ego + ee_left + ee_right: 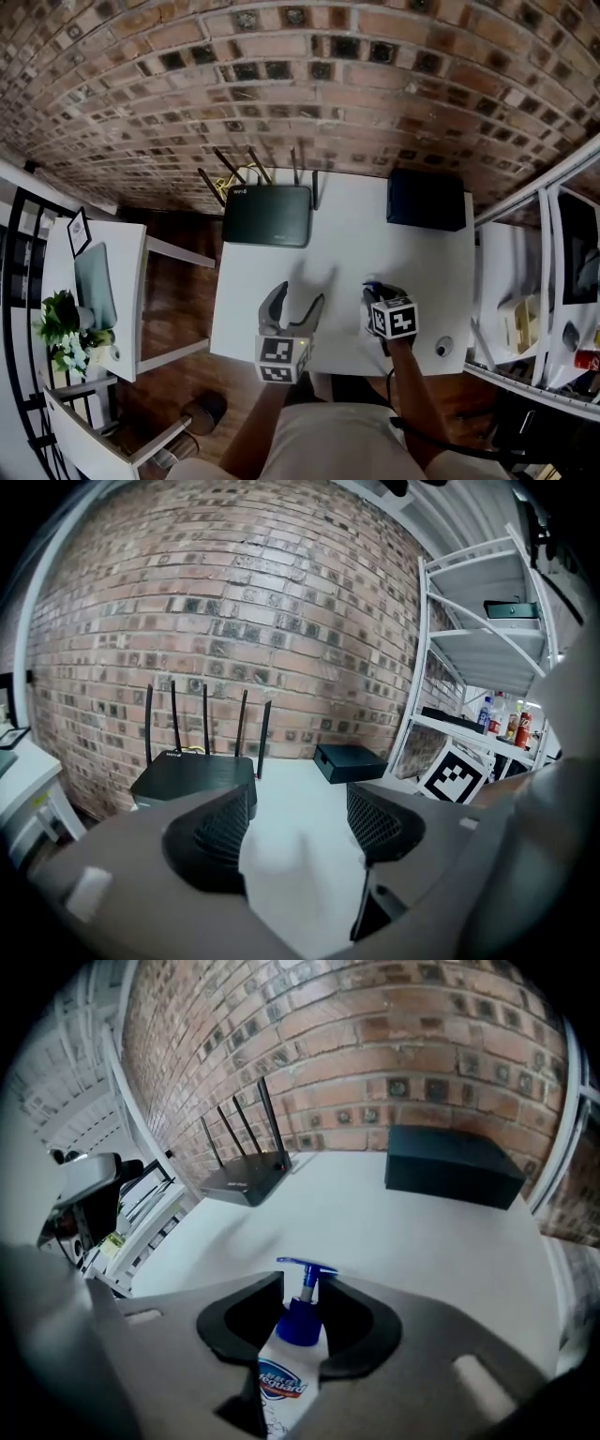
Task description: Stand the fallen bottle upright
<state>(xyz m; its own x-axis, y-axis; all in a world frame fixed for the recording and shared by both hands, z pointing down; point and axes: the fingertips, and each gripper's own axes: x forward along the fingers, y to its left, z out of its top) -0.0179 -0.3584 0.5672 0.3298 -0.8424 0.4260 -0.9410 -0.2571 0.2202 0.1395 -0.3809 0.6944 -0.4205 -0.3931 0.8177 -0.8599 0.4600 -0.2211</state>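
Observation:
A white pump bottle [281, 1377] with a blue collar and a blue pump head [305, 1268] lies lengthwise between the jaws of my right gripper [298, 1314]. The jaws are shut on its neck and shoulder, and the pump end points away towards the white table [394, 1232]. In the head view only the bottle's blue top [372, 280] shows beyond the right gripper [380, 298], near the table's front edge. To its left, my left gripper [298, 302] hangs over the table front, open, with nothing between its fingers [225, 829].
A black router [267, 214] with several antennas stands at the back left of the table, a flat black box [427, 199] at the back right. A small round object [443, 347] lies near the front right corner. Metal shelving [562, 281] stands to the right, a side table with a plant [61, 323] to the left.

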